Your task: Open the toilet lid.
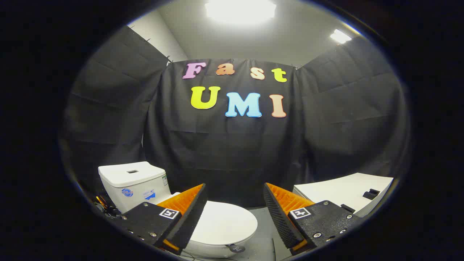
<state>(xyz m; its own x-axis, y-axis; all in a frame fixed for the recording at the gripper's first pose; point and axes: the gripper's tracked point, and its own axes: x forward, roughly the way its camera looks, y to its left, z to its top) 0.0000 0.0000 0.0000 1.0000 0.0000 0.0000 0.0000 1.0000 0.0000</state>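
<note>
Hand-held gripper (232,214) released, nothing btwn fingers; lid (224,223) down at 7 o'clock, prob. light, stiff, slick plastic, so hook under front rim, not pinch.

Gripper (235,214): two-finger tool, jaws spread wide apart
Fingers (190,214): wedge-shaped, orange ribbed outer faces, black inner pads with fine knurled texture
Finger mounts: black, rough-grained blocks, angular
Markings: a square black-and-white fiducial tag on top of each mount
Fasteners: several silver screw heads along each mount's lower edge
</note>
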